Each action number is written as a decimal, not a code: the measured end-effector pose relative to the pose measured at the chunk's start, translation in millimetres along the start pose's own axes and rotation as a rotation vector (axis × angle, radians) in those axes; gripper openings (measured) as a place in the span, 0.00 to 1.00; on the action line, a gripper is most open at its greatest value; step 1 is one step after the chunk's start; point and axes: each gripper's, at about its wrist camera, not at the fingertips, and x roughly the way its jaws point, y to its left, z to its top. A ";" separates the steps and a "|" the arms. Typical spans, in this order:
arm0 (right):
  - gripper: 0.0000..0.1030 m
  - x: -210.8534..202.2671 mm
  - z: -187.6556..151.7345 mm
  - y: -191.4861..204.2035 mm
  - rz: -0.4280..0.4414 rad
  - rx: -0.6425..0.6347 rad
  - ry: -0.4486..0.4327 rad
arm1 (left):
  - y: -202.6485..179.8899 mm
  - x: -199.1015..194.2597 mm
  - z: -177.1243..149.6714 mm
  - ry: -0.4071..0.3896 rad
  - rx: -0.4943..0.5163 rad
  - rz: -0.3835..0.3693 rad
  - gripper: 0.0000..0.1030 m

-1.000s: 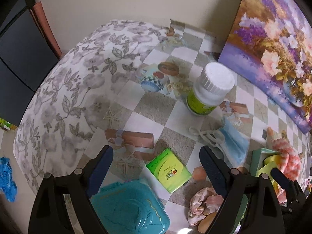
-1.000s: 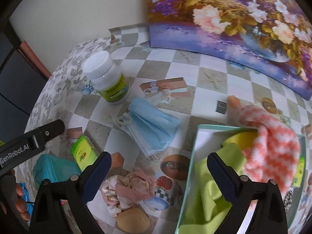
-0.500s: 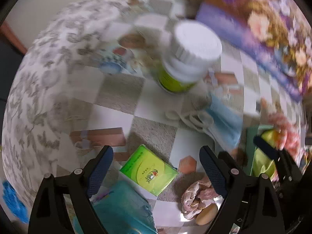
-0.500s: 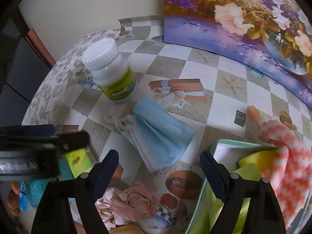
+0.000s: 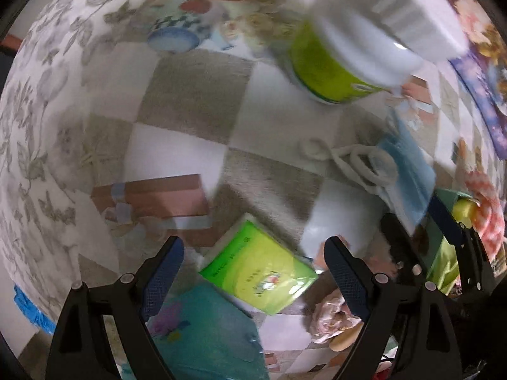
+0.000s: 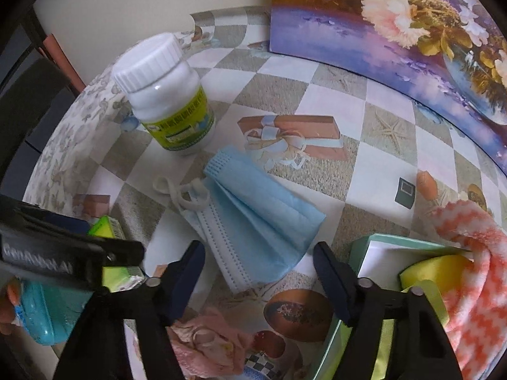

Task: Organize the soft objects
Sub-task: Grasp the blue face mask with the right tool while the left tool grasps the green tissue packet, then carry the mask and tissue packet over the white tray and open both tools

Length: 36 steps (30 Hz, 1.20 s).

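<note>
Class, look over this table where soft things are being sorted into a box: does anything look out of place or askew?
Yes. A hard white pill bottle stands among the soft things. The blue face mask lies crumpled outside the box, its ear loops tangled. The orange-and-white cloth spills over the box's rim.

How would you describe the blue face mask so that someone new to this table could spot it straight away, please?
Start at the big flower painting leaning at the back of the chequered tablecloth, then come forward past the white bottle with its green label. The face mask lies flat just in front of that bottle, left of the mint-green box. It is the only pale blue pleated piece, with white ear loops bunched at one end.
</note>
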 end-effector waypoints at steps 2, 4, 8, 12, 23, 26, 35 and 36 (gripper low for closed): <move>0.58 2.1 -0.3 -0.5 0.007 0.003 0.004 | 1.6 1.8 0.5 0.010 0.017 0.027 0.88; 0.53 2.9 -1.1 0.2 0.001 0.000 0.003 | 1.4 3.3 0.1 0.021 0.026 0.039 0.88; 0.39 3.0 -2.6 2.2 -0.007 -0.017 0.004 | -7.1 10.3 -3.4 0.043 0.057 0.065 0.88; 0.31 0.3 -5.7 0.4 -0.006 -0.016 0.017 | -17.7 19.9 -6.7 0.072 0.092 0.093 0.86; 0.16 -6.7 -10.1 -10.2 0.022 0.016 0.014 | -39.5 12.3 -16.4 -0.012 0.105 0.096 0.64; 0.13 -15.4 -11.6 -11.8 0.030 0.019 -0.002 | -43.6 10.0 -30.0 -0.050 0.065 0.084 0.62; 0.12 -61.6 -15.7 -20.3 0.035 0.043 -0.077 | -47.4 -38.5 -56.2 -0.209 0.006 -0.008 0.62; 0.12 -67.1 -15.6 -20.9 0.034 0.047 -0.087 | -49.5 -45.5 -59.6 -0.228 0.000 -0.022 0.62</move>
